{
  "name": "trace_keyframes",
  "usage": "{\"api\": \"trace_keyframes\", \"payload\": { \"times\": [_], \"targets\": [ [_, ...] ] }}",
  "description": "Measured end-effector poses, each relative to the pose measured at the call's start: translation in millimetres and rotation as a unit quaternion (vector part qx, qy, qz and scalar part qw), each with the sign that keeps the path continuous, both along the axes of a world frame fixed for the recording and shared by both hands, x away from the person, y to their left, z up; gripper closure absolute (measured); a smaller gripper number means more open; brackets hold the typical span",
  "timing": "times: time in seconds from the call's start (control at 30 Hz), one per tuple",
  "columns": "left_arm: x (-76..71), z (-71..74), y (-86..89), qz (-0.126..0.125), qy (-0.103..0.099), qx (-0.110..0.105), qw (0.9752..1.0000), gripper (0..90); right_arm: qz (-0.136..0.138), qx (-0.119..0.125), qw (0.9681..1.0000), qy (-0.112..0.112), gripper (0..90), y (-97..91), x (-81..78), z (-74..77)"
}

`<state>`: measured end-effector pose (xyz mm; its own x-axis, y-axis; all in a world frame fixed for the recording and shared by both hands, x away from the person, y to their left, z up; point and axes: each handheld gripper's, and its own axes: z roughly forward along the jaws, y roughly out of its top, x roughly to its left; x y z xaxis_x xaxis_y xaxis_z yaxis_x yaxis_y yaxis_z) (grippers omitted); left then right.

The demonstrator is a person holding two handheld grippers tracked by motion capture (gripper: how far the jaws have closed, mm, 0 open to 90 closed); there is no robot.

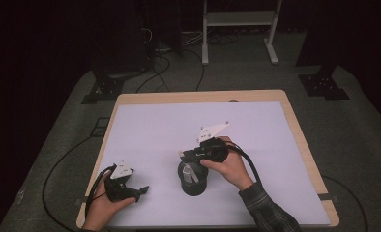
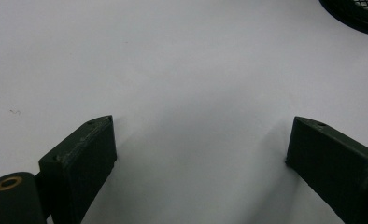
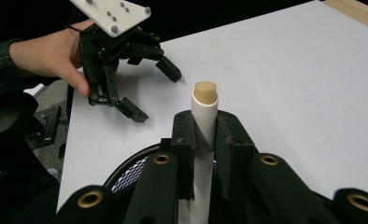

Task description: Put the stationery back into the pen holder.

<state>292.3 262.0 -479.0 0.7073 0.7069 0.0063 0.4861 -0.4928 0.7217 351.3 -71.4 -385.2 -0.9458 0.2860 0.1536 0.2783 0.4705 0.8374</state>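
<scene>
My right gripper [image 3: 204, 123] is shut on a white tube [image 3: 204, 100] with a tan tip, which stands upright between the jaws. Right under it is a black mesh cup [image 3: 130, 175]. In the high view the right gripper [image 1: 186, 157] hovers over the cup [image 1: 193, 186] at the table's front middle, and the tube [image 1: 192, 172] reaches down into it. My left gripper [image 1: 141, 192] rests at the front left, open and holding nothing. Its own view shows the left gripper [image 2: 203, 128] with jaws wide apart over bare white mat, the cup's rim [image 2: 359, 14] at the top right. The left gripper [image 3: 156, 93] is also seen farther off in a hand.
A white mat [image 1: 179, 125] covers the wooden table [image 1: 300, 140]. Cables trail from both grippers off the front edge. On the floor behind stand a white frame [image 1: 239, 29] and black stand bases [image 1: 324, 84].
</scene>
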Motion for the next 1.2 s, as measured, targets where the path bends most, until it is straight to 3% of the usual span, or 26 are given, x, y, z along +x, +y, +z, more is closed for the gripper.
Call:
{"api": "trace_keyframes", "payload": {
  "times": [0.5, 1.2],
  "targets": [
    [0.0, 0.0, 0.0, 0.0, 0.0, 0.0, 1.0, 7.6, -0.011, -0.001, 0.9999, -0.008, 69.8, -4.8, 1.0, 2.5],
    [0.0, 0.0, 0.0, 0.0, 0.0, 0.0, 1.0, 7.6, -0.057, -0.01, 0.9982, -0.014, 68.8, -45.5, 0.0, 11.7]
  ]
}}
